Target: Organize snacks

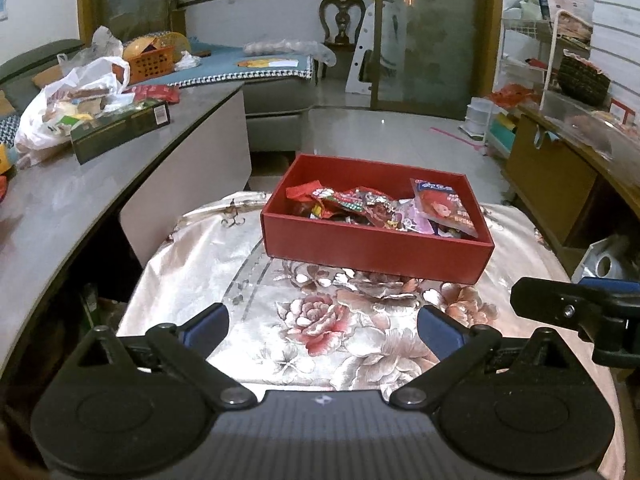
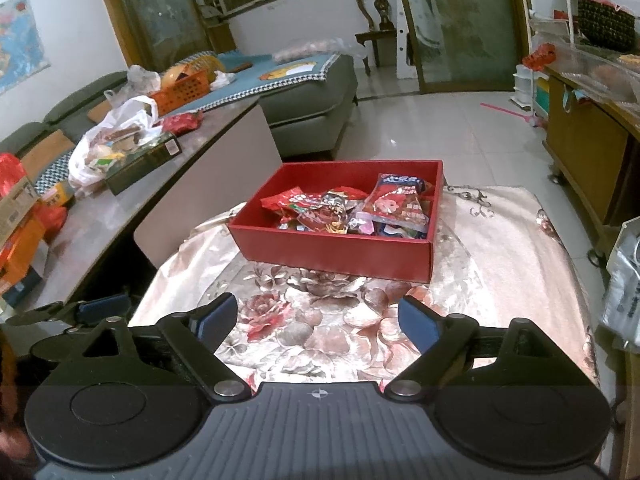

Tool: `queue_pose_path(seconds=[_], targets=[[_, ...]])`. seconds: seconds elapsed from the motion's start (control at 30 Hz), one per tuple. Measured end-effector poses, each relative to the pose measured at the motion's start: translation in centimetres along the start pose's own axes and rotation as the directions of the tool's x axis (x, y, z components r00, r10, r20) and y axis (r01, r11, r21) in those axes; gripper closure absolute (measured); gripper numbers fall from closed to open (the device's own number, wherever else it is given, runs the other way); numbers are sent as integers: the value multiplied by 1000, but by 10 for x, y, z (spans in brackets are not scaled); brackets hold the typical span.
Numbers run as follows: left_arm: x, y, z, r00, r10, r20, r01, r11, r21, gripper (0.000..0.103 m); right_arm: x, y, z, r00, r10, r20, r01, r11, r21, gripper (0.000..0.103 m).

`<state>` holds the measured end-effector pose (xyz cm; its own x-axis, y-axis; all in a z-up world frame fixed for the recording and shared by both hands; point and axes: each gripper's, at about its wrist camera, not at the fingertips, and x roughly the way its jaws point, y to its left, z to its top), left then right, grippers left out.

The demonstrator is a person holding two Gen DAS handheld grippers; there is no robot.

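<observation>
A red box (image 1: 372,249) (image 2: 320,246) sits on a floral cloth (image 1: 320,332) (image 2: 320,332) and holds several snack packets (image 1: 384,208) (image 2: 352,210), mostly red. My left gripper (image 1: 322,326) is open and empty, low over the cloth in front of the box. My right gripper (image 2: 316,320) is open and empty, also in front of the box. The right gripper shows at the right edge of the left wrist view (image 1: 576,312). The left gripper shows at the left edge of the right wrist view (image 2: 80,312).
A grey counter (image 1: 80,200) (image 2: 120,208) at the left carries a white plastic bag (image 1: 68,108) (image 2: 112,140), a dark green box (image 1: 120,130) (image 2: 144,162) and red packets (image 1: 158,94). A wooden cabinet (image 1: 560,184) (image 2: 584,160) stands at the right. A sofa (image 2: 304,92) is behind.
</observation>
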<state>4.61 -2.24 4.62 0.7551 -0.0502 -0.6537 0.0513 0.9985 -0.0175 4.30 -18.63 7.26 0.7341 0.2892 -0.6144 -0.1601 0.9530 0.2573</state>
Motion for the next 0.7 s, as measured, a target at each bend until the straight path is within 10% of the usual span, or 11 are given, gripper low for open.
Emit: queue_pose_path(seconds=[0.7], targets=[[9,0,-1,998,20,-61,-19,1000,15,3,8,-3,-2,999,-8,-33,8,1000,-2,6]])
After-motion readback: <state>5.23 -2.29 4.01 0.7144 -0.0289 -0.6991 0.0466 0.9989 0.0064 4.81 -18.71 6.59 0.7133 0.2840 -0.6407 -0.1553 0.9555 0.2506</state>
